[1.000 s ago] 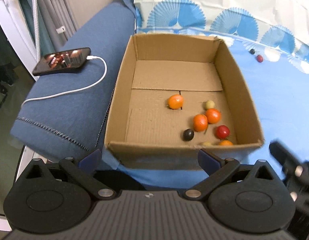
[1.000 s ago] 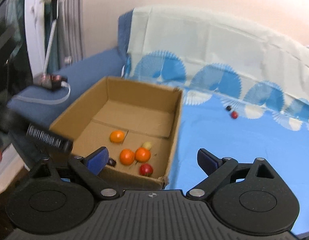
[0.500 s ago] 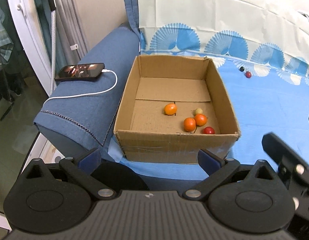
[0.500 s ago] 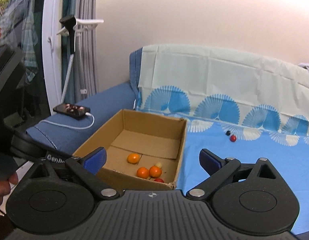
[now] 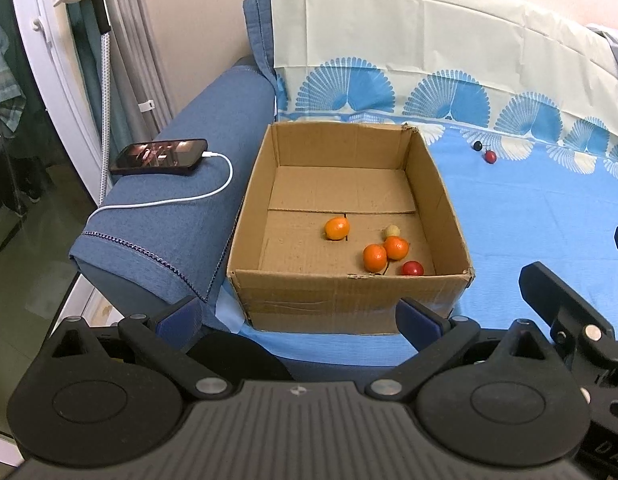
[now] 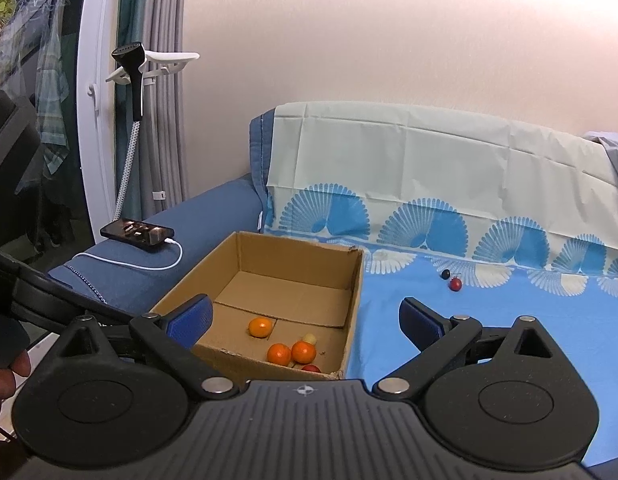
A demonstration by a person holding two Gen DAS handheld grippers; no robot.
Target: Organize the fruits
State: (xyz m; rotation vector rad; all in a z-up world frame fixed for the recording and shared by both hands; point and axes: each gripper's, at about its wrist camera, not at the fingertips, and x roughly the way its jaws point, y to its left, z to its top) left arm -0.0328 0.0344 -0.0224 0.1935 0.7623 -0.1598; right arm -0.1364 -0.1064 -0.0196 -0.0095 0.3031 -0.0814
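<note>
An open cardboard box (image 5: 449,204) (image 6: 355,300) sits on a blue sheet. Inside lie three orange fruits (image 5: 337,228) (image 6: 260,327), a small yellow fruit (image 5: 392,231) and a red one (image 5: 412,268). A dark fruit (image 5: 477,145) (image 6: 444,274) and a red fruit (image 5: 490,156) (image 6: 455,284) lie on the sheet beyond the box. My left gripper (image 5: 299,314) is open and empty, pulled back in front of the box. My right gripper (image 6: 305,318) is open and empty, back from the box's right side.
A phone (image 5: 159,157) on a white cable (image 5: 213,194) lies on the blue sofa armrest (image 5: 181,236) left of the box. A pale patterned cover (image 5: 449,52) drapes the backrest. A garment steamer (image 6: 131,64) stands by the wall.
Both grippers have drawn back and up from the box, so it looks smaller and farther. The near wall now hides the fruits closest to it. Both stay open.
</note>
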